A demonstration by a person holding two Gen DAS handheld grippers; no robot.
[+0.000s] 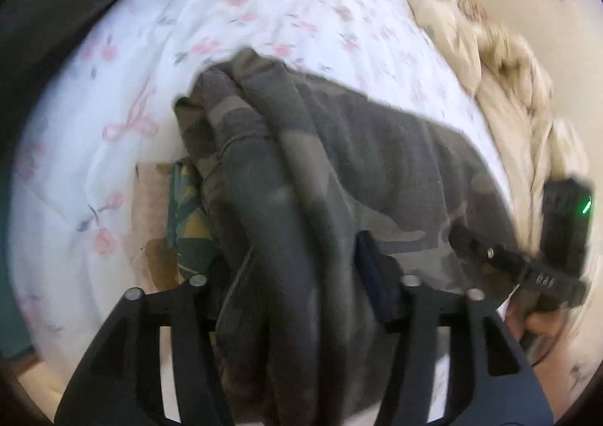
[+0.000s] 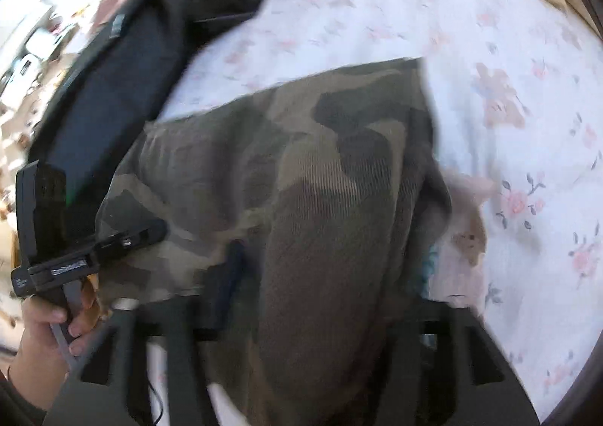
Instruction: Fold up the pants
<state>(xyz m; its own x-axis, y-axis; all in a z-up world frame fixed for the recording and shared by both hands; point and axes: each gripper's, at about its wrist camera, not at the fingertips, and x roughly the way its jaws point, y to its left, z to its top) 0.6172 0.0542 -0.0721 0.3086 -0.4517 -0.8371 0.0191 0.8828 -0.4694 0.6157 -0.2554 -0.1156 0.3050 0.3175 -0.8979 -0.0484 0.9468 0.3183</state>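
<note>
Over the floral bedspread, pants bunch between both my grippers' parted jaws, left and right; grip unclear.

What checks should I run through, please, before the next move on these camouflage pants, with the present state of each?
1. Camouflage pants bunched between the left gripper fingers: ok.
2. Same cloth between the right gripper fingers: ok.
3. Pads pressing the cloth on either side: cannot tell, cloth hides them.
4. Floral bedspread bare beyond the pants for laying down: ok.
5. Dark garment clear of the pants: ok.
6. Fold edges aligned: cannot tell, blurred.
</note>
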